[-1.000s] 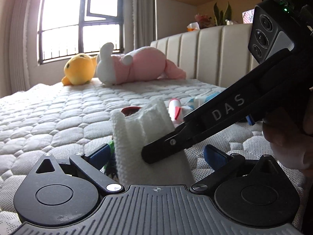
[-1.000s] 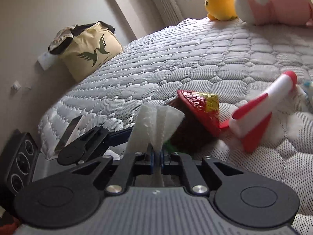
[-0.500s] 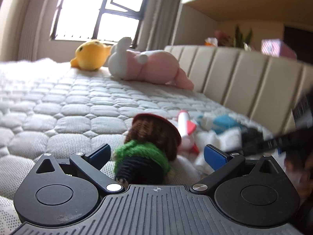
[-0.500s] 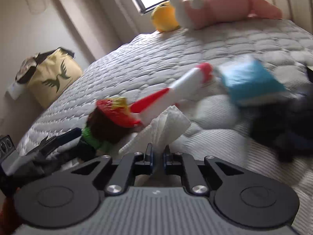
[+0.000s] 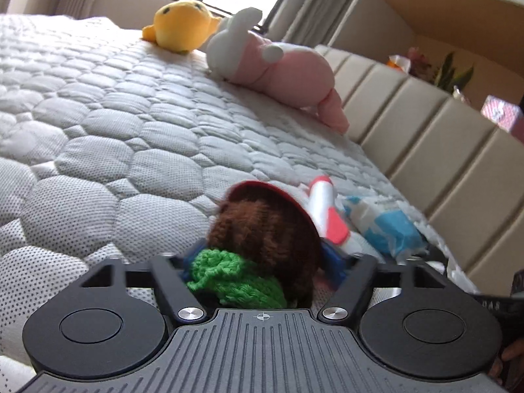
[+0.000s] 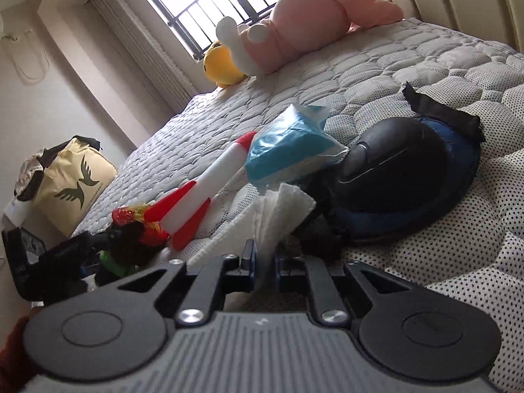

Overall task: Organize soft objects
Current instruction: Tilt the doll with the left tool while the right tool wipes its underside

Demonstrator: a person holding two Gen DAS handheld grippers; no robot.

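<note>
We take the crocheted doll with brown yarn hair, red brimmed hat and green knitted collar as our landmark; it lies on the quilted grey-white mattress of the bed.

Left hand-held gripper: jaws about half wide and closing, with the doll between the blue pads. We cannot tell whether the pads press it yet. The tool straddles the doll's body low down, which we judge is the surest hold on such a soft, lumpy thing.

Right hand-held gripper: jaws narrow, just easing apart, with a folded white waffle-weave cloth standing upright between the pads. We judge the pinch is at the fold so the cloth stays bundled for carrying.

Relative to the doll:
- Red-and-white plush rocket lies just beside it, tail fins touching the hat.
- Blue-and-white wrapped soft pack rests beyond the rocket's nose.
- Black and navy round cap-like bundle sits beyond the pack, near the held cloth.
- Yellow round plush and pink-and-white plush rabbit lie well apart from it, under the window.

The loose things cluster near the doll; we judge sorting is still in hand.
</note>
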